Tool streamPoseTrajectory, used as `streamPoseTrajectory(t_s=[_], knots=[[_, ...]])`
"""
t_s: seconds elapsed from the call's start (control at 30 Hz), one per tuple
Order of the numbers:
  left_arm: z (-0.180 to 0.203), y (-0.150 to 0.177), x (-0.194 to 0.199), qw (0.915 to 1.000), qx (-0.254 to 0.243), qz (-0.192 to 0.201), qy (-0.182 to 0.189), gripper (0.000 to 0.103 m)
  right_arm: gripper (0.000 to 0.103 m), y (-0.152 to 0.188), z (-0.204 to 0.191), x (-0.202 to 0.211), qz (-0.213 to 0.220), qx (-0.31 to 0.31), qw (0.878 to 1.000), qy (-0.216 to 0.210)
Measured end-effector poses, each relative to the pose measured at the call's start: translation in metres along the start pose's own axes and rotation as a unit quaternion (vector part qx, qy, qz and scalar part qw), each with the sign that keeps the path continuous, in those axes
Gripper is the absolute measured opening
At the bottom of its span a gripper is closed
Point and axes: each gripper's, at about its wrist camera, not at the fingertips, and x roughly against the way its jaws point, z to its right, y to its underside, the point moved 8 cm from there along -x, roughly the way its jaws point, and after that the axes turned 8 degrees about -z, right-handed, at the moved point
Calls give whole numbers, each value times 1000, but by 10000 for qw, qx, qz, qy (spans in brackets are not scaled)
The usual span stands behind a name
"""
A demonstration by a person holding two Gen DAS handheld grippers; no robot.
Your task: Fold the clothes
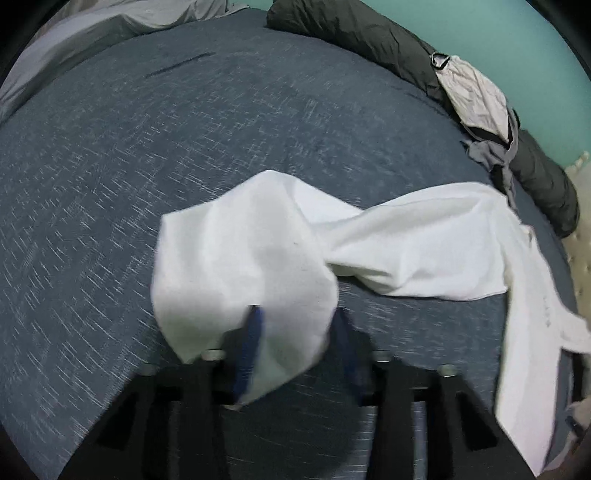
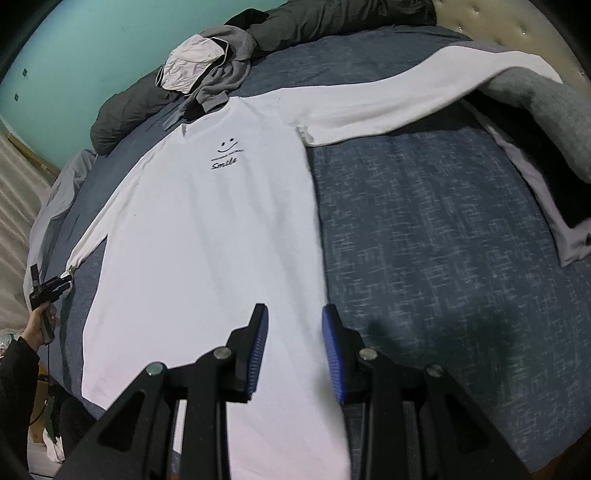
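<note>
A white long-sleeved shirt (image 2: 207, 236) with a black "Smile" print lies flat, front up, on the blue bed cover (image 2: 443, 236). Its right sleeve (image 2: 388, 103) stretches out to the right. My right gripper (image 2: 293, 317) is open and empty, hovering over the shirt's lower right edge. My left gripper (image 1: 295, 317) has its fingers apart, with the cuff end of the left sleeve (image 1: 243, 266) draped between and over them. The left gripper also shows small at the far left in the right wrist view (image 2: 61, 282), at the sleeve cuff.
A dark rolled duvet (image 2: 155, 103) lies along the teal wall, with a grey and white pile of clothes (image 2: 207, 74) on it. A grey garment (image 2: 543, 122) and a dark item lie at the bed's right side. A light sheet (image 1: 92, 33) is bunched at the far end.
</note>
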Motion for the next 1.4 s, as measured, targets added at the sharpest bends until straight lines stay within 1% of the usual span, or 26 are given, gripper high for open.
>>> streamPoseTrajectory(t_s=[0.03,0.13,0.3,0.37,0.43,0.57,0.6,0.67,0.7,0.73,0.77,0.8,0.87,0.93,1.0,1.07,1.17,1.2,1.23,1.27,1.3,1.37,1.4], knots=[[-3,-1,5,10000,-35,34,-12,2,30,0,-3,-2,-7,22,10000,-13],[-11,-6,22,9998,-130,155,-40,2,30,0,-12,-5,-38,83,9999,-70],[-33,-14,66,9989,-159,439,-40,2,30,-1,-21,-5,14,115,9998,-169],[-40,-14,78,9987,-204,457,-63,2,30,-1,-23,-5,27,125,9997,-186],[-35,-9,81,9986,-366,368,123,3,30,-1,-23,-5,40,125,9997,-209],[-20,11,71,9970,-668,-54,394,5,30,1,-24,-5,42,106,9997,-234],[-22,12,72,9973,-634,-22,380,6,30,1,-23,-6,38,92,9997,-238],[-32,10,74,9979,-308,83,570,8,30,3,-24,-6,31,73,9997,-247],[-45,7,77,9984,-19,212,519,18,30,3,-24,-5,30,71,9997,-245],[-58,4,80,9980,262,338,467,35,30,4,-24,-5,29,70,9997,-246],[-64,2,81,9974,400,429,409,41,30,4,-24,-4,27,77,9996,-257],[-73,1,79,9969,548,456,345,43,30,3,-24,-4,28,87,9996,-253],[-78,2,66,9978,550,288,252,43,30,2,-24,-4,30,101,9997,-234],[-78,0,56,9976,564,284,280,43,30,0,-24,-4,40,78,9997,-224],[-77,-1,43,9968,666,216,395,44,30,-1,-24,-5,33,69,9997,-220],[-79,-3,32,9962,744,189,408,44,30,-1,-27,-6,15,94,9998,-196],[-73,-7,22,9974,613,178,343,43,30,-1,-31,-7,-15,155,9998,-152],[-70,-8,19,9979,542,172,309,37,30,-1,-31,-7,-23,162,9998,-141],[-68,-9,18,9988,414,136,210,10,30,-1,-32,-8,-30,168,9998,-133],[-68,-11,20,9991,372,151,113,1,30,-1,-32,-8,-29,161,9998,-136],[-69,-13,22,9993,332,169,21,1,30,-1,-33,-8,-27,154,9998,-139],[-71,-18,35,9988,352,344,10,1,30,-2,-33,-9,-18,146,9998,-153],[-76,-23,46,9983,364,458,-55,1,30,-2,-34,-9,-14,143,9998,-161]])
